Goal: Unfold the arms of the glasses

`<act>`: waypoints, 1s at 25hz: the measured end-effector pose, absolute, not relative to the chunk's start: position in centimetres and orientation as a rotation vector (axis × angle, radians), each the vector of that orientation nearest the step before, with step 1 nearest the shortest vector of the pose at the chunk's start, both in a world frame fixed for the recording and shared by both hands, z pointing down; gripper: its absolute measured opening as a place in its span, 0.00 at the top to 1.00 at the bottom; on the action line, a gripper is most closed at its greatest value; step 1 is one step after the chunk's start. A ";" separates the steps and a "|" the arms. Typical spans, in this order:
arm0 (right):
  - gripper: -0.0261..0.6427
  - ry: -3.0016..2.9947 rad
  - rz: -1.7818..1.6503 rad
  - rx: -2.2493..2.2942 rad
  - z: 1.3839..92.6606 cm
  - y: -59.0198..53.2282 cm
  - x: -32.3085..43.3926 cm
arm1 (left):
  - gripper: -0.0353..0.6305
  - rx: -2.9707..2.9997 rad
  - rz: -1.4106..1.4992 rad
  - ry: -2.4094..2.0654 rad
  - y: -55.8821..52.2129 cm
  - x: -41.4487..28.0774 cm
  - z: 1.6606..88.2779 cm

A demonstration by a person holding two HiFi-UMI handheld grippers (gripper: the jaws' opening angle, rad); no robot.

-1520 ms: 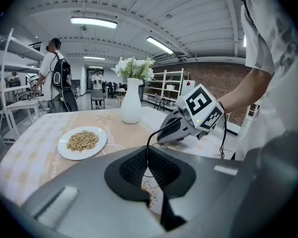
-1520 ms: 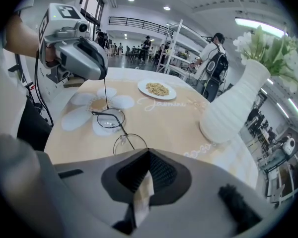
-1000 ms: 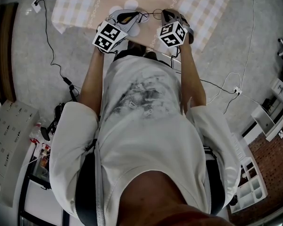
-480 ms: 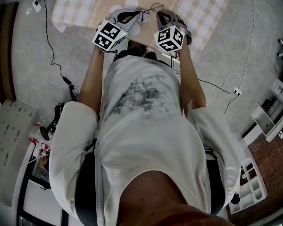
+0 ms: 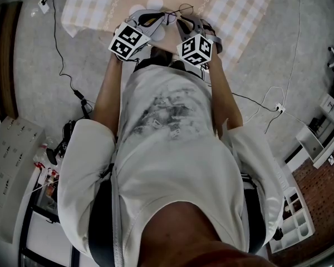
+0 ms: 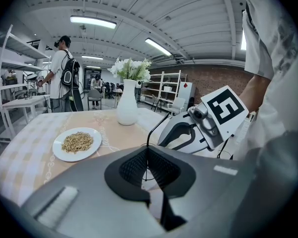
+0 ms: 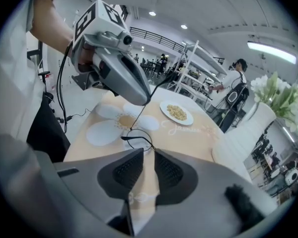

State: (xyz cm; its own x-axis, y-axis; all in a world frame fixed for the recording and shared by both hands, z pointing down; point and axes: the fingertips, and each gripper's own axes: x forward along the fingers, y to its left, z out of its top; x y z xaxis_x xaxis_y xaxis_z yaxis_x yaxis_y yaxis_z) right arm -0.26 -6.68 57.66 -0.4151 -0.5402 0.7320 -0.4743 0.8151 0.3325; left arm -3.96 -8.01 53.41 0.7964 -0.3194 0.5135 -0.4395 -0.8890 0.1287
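Thin black wire glasses (image 7: 135, 141) hang just above the beige table (image 7: 188, 138), close in front of me. My left gripper (image 6: 148, 158) is shut on one thin arm of the glasses (image 6: 148, 139). In the right gripper view the left gripper (image 7: 146, 101) pinches that arm from above, and the round lens rim dangles below it. My right gripper (image 7: 149, 168) has just been opening; its pads stand apart and the rim's edge sits at the mouth of the gap, unpressed. In the head view the left gripper (image 5: 166, 19) and right gripper (image 5: 181, 23) nearly meet.
A white plate of grain (image 6: 76, 144) lies on the tablecloth, with a white vase of flowers (image 6: 127, 102) beyond it. The same plate (image 7: 176, 112) shows in the right gripper view. Cables (image 5: 61, 65) trail on the floor beside the table. A person (image 6: 62, 73) stands at shelves further back.
My right gripper has slid left toward the left gripper and rolled a little. Its jaws have parted, letting go of the glasses. The left gripper has stayed put.
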 end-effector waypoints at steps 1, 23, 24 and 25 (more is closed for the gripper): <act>0.85 -2.082 -0.096 0.738 57.7 -6.5 -0.4 | 0.93 2.742 0.728 -0.588 -7.9 -4.0 53.5; 0.77 -2.066 -0.286 0.557 58.7 -4.1 -3.5 | 0.93 2.747 0.722 -0.576 -7.6 -3.3 52.9; 0.77 -2.061 -0.298 0.556 58.7 -4.2 -3.6 | 0.93 2.746 0.720 -0.578 -7.6 -3.3 52.8; 0.77 -2.056 -0.309 0.553 58.8 -4.2 -3.7 | 0.93 2.743 0.717 -0.582 -7.6 -3.3 52.7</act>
State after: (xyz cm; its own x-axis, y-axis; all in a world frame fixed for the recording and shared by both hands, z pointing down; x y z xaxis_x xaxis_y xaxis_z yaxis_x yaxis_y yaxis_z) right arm -3.65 -4.21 58.77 -0.4464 -0.5006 0.7417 -0.2605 0.8657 0.4275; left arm -3.26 -7.60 52.72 0.7996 -0.3150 0.5113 -0.4361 -0.8899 0.1338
